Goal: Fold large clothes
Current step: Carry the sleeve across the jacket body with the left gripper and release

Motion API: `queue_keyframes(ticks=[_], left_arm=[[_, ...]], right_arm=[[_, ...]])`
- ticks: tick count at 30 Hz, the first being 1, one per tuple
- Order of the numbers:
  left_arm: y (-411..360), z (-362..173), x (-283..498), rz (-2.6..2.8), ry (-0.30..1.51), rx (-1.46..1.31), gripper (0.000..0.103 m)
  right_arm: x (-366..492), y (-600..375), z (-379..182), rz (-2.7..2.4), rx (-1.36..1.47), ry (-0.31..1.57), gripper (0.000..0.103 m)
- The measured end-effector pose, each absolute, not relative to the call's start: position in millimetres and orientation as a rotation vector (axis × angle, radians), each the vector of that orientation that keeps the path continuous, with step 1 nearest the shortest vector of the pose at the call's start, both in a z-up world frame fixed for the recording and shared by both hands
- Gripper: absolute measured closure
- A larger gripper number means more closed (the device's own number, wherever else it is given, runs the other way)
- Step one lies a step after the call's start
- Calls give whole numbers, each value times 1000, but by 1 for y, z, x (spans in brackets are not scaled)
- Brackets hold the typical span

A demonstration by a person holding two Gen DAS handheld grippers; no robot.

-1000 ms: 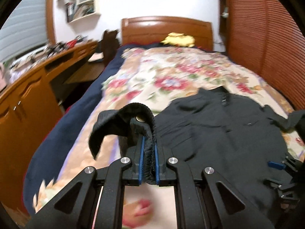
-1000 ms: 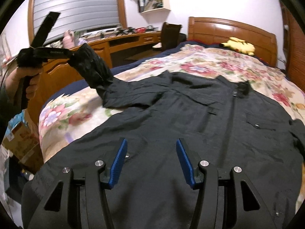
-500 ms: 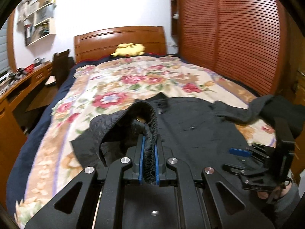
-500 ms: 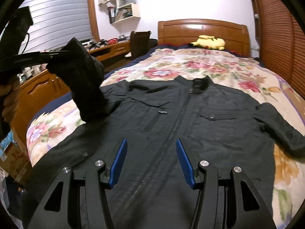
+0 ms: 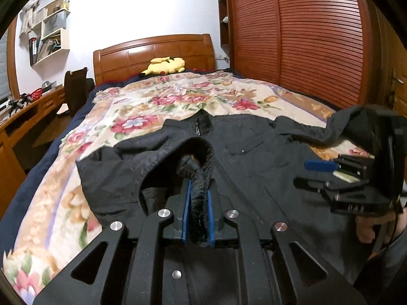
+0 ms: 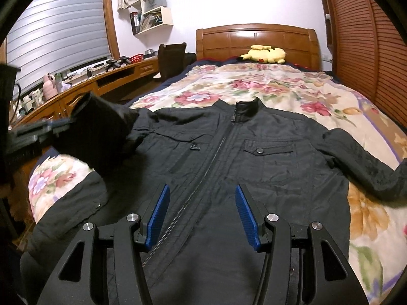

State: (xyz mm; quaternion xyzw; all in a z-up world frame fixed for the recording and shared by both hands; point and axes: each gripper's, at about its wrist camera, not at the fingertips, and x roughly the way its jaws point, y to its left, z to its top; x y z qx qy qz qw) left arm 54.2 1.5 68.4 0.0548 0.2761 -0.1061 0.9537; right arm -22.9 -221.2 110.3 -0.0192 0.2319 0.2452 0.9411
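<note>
Black jacket (image 6: 254,167) spread front-up on the floral bed (image 6: 292,89); left gripper (image 5: 198,213), jaws just easing apart, pinches its sleeve cuff (image 5: 198,157); right gripper (image 6: 201,218) jaws wide, empty.

Bed (image 6: 330,96): floral blanket (image 6: 279,86), black jacket (image 6: 267,167), yellow plush (image 6: 264,54)

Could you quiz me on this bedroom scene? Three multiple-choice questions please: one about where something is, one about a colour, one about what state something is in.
1. Where is the yellow plush toy? A on the desk; B by the headboard; C on the jacket.
2. What colour is the jacket? A black; B red; C white.
3. The right gripper: A clamping a sleeve; B open and empty; C holding a book.

B: it lies at the bed's head.
A: the fabric is black throughout.
B: its jaws stand apart above the jacket with nothing between them.
</note>
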Motion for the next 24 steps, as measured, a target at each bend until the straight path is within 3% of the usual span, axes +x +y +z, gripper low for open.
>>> queue_keyframes(ticks=[1,5,7,9,10,24], left_arm=[[2,65,50,-212,558,116,85],[7,61,31,-223,535,100,57],[14,62,24,-213,525,86,50],[25,63,14,-189,504,70,22],[29,62,12,-182,496,65,18],[76,10,1,-63,505,-26,15]], right_arm=[[-23,-217,110,501,-41,476,48],[-16,-206,113,512,-46,481,48],[-13,-201,114,523,-43,482,48],[-12,-195,113,537,-42,483,48],[-11,-193,113,544,-45,484,48],[22,-158,92,593,-128,573,48]])
